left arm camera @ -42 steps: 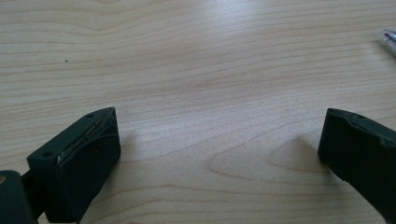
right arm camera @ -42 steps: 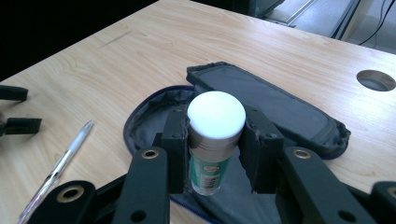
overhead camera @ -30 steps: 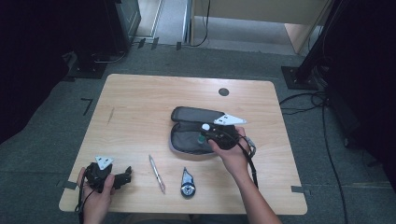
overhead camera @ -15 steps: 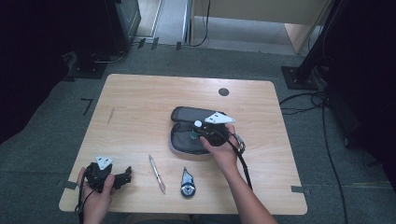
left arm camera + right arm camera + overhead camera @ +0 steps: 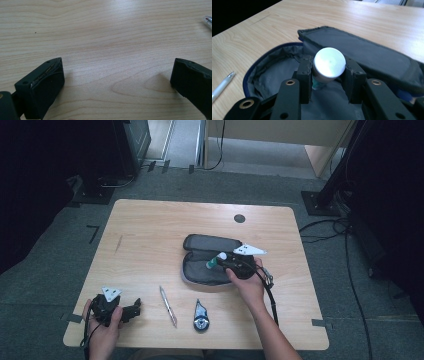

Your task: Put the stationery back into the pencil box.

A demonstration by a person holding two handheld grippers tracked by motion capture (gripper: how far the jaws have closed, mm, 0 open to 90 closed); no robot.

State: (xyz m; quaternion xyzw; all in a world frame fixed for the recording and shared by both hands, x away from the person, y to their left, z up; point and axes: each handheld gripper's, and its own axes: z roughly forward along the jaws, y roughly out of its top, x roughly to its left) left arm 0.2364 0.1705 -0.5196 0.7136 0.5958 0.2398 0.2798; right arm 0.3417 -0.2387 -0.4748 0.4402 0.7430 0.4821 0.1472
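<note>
A grey zip pencil case (image 5: 200, 254) lies open at the table's middle, its lid (image 5: 367, 52) folded back. My right gripper (image 5: 223, 262) hangs over the case's open tray (image 5: 277, 72), shut on a small green tube with a white cap (image 5: 329, 63) (image 5: 216, 261). My left gripper (image 5: 131, 310) rests at the table's front left corner, jaws wide apart over bare wood (image 5: 112, 50), nothing between them. A silver pen (image 5: 168, 306) lies in front of the case; its tip (image 5: 207, 21) shows at the left gripper view's right edge.
A small black and silver gadget (image 5: 201, 316) lies near the front edge, right of the pen. A dark round grommet (image 5: 239, 218) sits at the table's back. Cables (image 5: 345, 235) run on the floor to the right.
My right gripper has moved left with the tube, from the case's right end to over its open tray. The left gripper has stayed put.
</note>
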